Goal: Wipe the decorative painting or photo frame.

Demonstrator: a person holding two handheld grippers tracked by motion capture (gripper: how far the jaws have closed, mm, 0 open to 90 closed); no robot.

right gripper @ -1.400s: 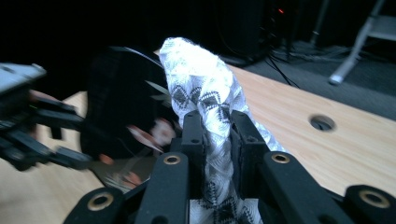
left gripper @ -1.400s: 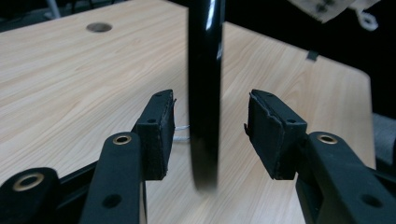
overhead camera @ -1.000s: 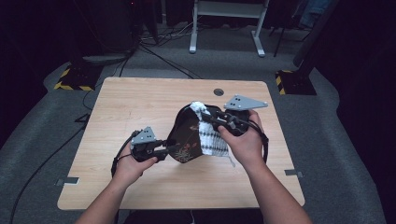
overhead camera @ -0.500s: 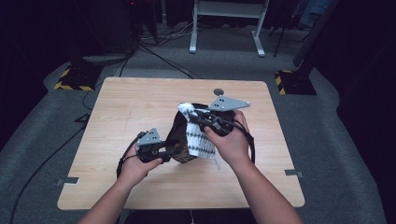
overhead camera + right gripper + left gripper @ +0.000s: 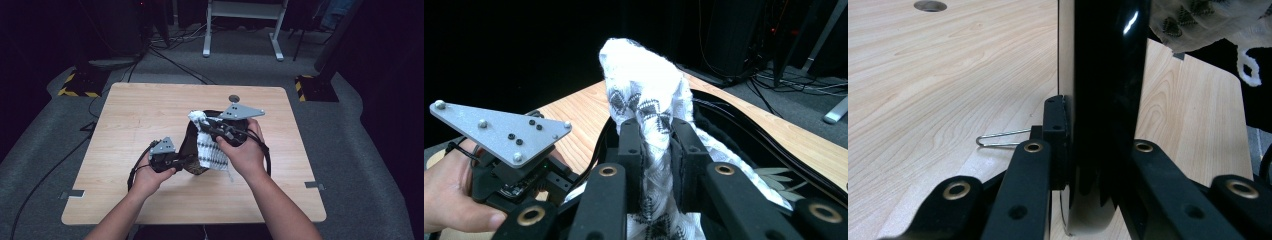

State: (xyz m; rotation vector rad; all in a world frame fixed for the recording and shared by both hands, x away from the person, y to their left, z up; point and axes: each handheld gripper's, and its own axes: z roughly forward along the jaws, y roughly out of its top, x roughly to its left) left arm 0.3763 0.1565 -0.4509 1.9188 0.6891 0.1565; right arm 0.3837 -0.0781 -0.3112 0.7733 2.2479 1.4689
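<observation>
A light wooden table (image 5: 140, 115) carries a black bag (image 5: 192, 155) near its middle.

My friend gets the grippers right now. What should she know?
Left gripper: its jaws have just been closing and now clamp the glossy rim of the black bag, near the table's front.
Right gripper: shut on the white patterned cloth, bunched and held up over the bag's opening.
Done: bag held steady, cloth gripped above it, its lower part seemingly already inside.
Left: probably push the rest of the cloth into the bag, then let go.
</observation>
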